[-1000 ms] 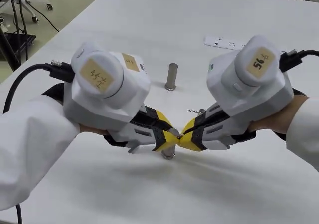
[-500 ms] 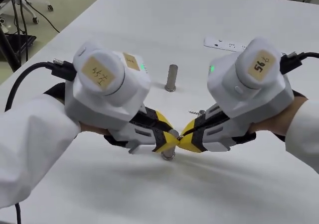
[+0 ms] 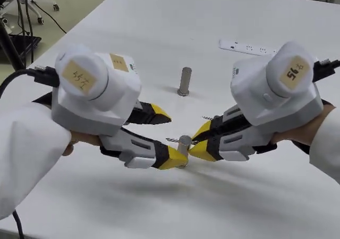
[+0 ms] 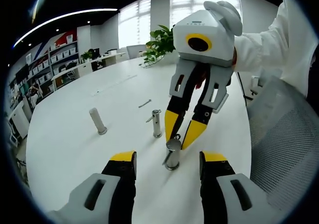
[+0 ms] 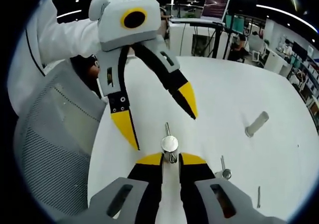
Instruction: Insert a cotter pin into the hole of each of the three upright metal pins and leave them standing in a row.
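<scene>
near pin could topple with nothing bracing it

on the white tabletop (image 3: 159,26), your left gripper (image 3: 171,139) is spread wide. its jaws sit either side of the near pin (image 3: 184,143) and look clear of it in the left gripper view. your right gripper (image 3: 195,142) is pressed together, pinching the head of the cotter pin (image 5: 167,129) that passes through that pin's hole. the pin stands on its own small base, so any sideways push from your right hand goes straight into it and it could tip or skid. draw back with the jaws clamped and you may drag the cotter pin out. the mid pin (image 4: 157,123) stands just behind your right gripper with its cotter pin in, and a careless swing would knock it over. the far pin (image 3: 185,81) stands bare, well apart. the loose cotter pin (image 4: 145,103) beyond is thin and could slip when pinched.
</scene>
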Tool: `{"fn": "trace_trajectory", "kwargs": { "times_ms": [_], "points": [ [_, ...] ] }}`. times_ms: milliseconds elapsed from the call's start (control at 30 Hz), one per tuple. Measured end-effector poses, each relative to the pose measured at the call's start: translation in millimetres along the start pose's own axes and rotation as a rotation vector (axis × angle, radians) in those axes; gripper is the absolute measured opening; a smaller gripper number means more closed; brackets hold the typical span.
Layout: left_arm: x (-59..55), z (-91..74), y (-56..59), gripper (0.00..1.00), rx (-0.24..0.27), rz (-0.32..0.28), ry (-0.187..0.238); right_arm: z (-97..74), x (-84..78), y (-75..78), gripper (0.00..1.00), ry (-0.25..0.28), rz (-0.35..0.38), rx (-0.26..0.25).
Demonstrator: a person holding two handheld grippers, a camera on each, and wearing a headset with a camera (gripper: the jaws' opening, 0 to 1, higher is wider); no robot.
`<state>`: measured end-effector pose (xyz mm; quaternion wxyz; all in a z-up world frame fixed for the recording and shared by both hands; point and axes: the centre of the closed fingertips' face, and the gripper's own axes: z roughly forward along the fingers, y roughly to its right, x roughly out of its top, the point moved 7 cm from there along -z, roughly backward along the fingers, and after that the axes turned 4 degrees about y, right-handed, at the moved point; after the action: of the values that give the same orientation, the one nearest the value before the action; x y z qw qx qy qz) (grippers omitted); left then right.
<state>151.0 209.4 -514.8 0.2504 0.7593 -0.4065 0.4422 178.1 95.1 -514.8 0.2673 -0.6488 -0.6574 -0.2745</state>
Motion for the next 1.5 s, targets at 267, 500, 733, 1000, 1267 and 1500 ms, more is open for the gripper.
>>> {"fn": "trace_trajectory", "kwargs": {
  "times_ms": [267, 500, 733, 1000, 1267, 1500],
  "points": [
    [-7.6, -8.8, 3.7, 0.48, 0.015, -0.039, 0.021, 8.9, 0.1, -0.5, 0.1, 0.019, 0.057, 0.006],
    [-17.0, -10.9, 6.8, 0.48, 0.01, -0.076, 0.003, 14.0, -0.2, -0.2, 0.1, 0.03, 0.076, 0.007],
    [-20.1, -13.8, 7.7, 0.5, 0.023, -0.08, 0.011, 15.7, 1.6, 0.1, 0.09, 0.036, 0.074, 0.003],
    [-14.7, -14.8, 10.4, 0.72, 0.041, -0.049, 0.04, 16.0, 2.6, 0.0, 0.08, 0.043, 0.104, -0.032],
    [-20.3, -11.3, 12.9, 0.82, 0.042, -0.068, 0.016, 10.0, -2.5, -1.7, 0.07, 0.046, 0.108, -0.05],
    [-21.0, -6.3, 14.3, 0.9, 0.032, -0.088, 0.018, -3.8, -8.1, -6.1, 0.07, 0.081, 0.136, -0.075]
  ]
}}
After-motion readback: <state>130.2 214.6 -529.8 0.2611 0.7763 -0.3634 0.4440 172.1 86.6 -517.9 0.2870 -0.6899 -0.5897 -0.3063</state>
